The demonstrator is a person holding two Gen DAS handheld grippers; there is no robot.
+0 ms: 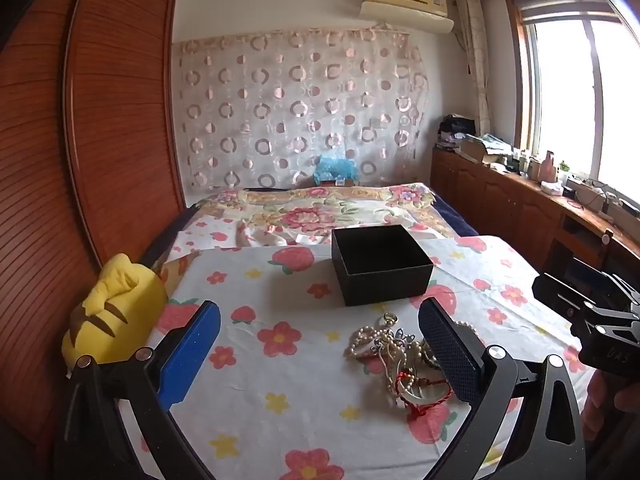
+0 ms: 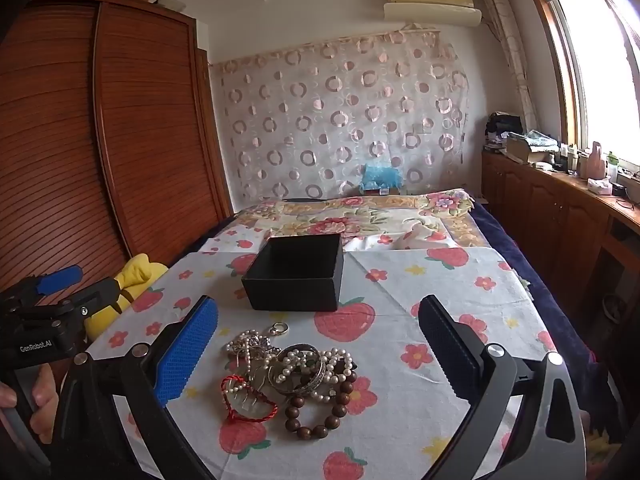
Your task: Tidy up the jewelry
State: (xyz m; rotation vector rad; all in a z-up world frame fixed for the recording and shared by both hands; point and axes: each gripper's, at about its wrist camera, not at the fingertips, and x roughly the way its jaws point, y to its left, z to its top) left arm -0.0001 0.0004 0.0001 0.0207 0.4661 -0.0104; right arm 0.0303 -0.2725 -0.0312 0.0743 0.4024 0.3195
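Risking dragging the whole tangled heap of pearl strands, red cord and brown wooden beads (image 2: 288,376) off the strawberry-print bed sheet (image 2: 400,280), short of the open black square box (image 2: 296,276), both left tongs (image 1: 320,352) and right tongs (image 2: 320,352) hovering wide, holding nothing.

both wrist views face forward, sharing the black box (image 1: 382,264) (image 2: 296,272).

Daylight enters from window (image 1: 576,92) at right, blown out to white. Room evenly bright, soft shadow left of black box (image 2: 296,272). Strong fisheye curvature, dark corners; focus sharp.
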